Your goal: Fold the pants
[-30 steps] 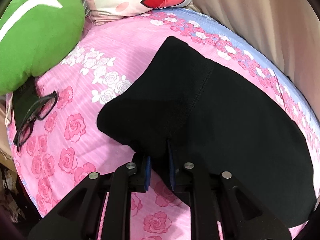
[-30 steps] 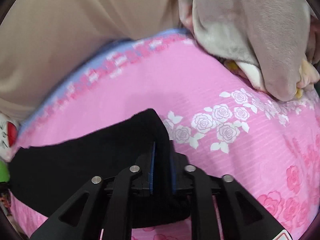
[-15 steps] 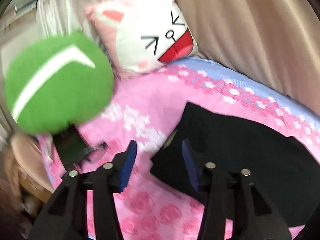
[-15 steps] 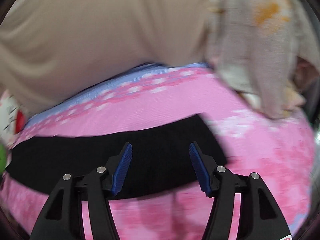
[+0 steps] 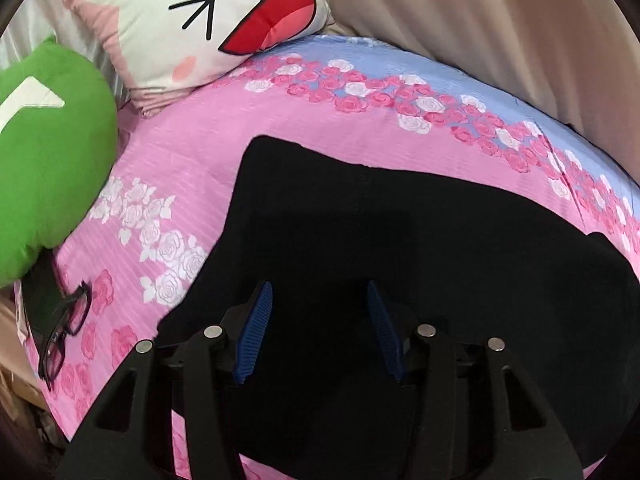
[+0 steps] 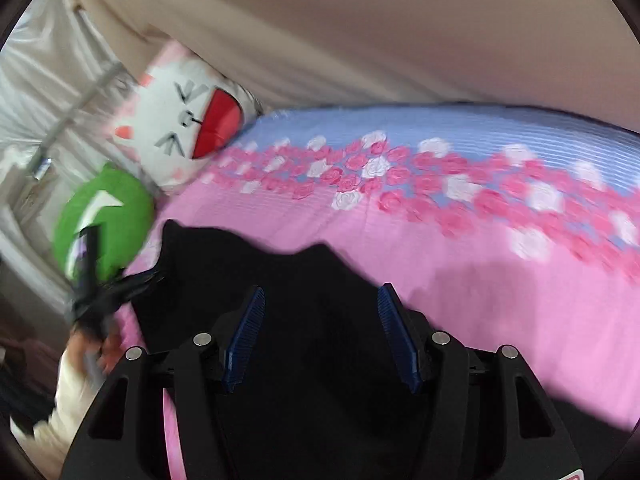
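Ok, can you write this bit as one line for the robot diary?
step: fold pants | left gripper: open, over black pants | right gripper: open | pants: flat on pink bedsheet

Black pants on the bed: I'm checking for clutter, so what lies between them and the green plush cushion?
Only bare pink rose-print bedsheet separates the black pants from the green plush cushion, seen in the left wrist view.

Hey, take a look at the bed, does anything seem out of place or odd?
One thing: a pair of black-framed glasses lies loose on the pink bedsheet at its left edge, partly on a dark flat item under the green pillow. The black pants lie flat, and both grippers are open above them.
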A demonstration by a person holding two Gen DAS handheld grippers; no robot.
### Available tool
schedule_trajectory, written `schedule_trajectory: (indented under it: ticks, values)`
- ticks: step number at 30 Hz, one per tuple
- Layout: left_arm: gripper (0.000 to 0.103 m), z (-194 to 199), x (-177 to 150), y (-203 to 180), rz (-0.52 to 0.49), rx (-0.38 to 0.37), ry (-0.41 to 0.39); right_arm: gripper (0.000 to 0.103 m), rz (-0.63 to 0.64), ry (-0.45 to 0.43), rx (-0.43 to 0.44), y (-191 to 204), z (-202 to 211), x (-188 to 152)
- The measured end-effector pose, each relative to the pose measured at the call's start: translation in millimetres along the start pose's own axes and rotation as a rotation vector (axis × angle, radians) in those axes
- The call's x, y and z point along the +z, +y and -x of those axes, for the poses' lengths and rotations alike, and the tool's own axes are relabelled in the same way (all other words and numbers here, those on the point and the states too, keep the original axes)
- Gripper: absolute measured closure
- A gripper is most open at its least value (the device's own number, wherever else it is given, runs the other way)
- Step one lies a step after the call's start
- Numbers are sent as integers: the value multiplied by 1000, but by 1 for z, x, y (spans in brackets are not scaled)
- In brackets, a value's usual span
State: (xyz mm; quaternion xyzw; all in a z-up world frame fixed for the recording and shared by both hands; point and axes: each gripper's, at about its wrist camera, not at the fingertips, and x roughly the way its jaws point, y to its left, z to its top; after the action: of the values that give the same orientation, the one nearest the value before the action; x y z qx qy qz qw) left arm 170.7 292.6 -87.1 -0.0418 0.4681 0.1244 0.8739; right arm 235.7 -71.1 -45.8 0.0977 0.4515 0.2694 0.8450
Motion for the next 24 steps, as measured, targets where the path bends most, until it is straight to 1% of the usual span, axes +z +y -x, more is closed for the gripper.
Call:
schedule_trajectory:
  ticks: [2,3,4,5,6,8,9,10,11,12,13,14,15,16,17,19,20,21,22,23,24]
  values:
    - [54,-1,1,2,-10,0,-5,45,-13,87,1,-1,-39,14]
    - [53,-3,2,3,-14,-3,-5,55,-12,116,-7,1,-53,15]
    - [53,-4,3,3,-21,-7,-4,76,18,147,-16,5,-67,15]
    - [53,-4,5,4,-27,-10,-6,94,50,161,-15,11,-74,13]
    - [53,-5,7,5,-31,-11,-8,95,86,154,-41,18,-75,12]
    - [53,-8,13,5,-36,-9,-13,97,155,90,-101,29,-70,20]
    - [52,-10,17,4,-35,-5,-15,99,146,65,-107,29,-68,28]
    - [52,-13,19,4,-37,2,-15,99,117,53,-94,22,-67,37]
    - [48,-15,22,3,-39,13,-19,103,102,44,-99,18,-69,43]
    - [41,-19,24,2,-37,40,-23,103,105,36,-145,12,-76,48]
    - [38,-21,25,1,-39,61,-26,103,110,63,-187,5,-88,51]
    - [33,-23,26,1,-43,80,-31,103,84,86,-184,0,-98,55]
    - [30,-24,26,2,-40,85,-35,103,56,89,-173,-6,-95,54]
    - [30,-23,27,5,-31,75,-32,103,35,37,-153,-9,-76,52]
    - [32,-18,27,9,-15,60,-32,103,41,-16,-143,-7,-57,51]
    - [33,-2,24,13,-14,55,-65,99,82,-110,-166,-3,-7,37]
    - [34,10,21,12,-27,70,-98,91,117,-138,-208,-3,25,21]
    - [34,19,18,11,-38,79,-121,75,137,-145,-240,-9,47,5]
    - [34,30,14,9,-55,80,-145,66,145,-149,-270,-19,68,-12]
    - [34,37,10,5,-66,75,-155,53,148,-150,-312,-29,84,-30]
    - [34,42,6,1,-72,62,-159,49,147,-143,-355,-40,95,-46]
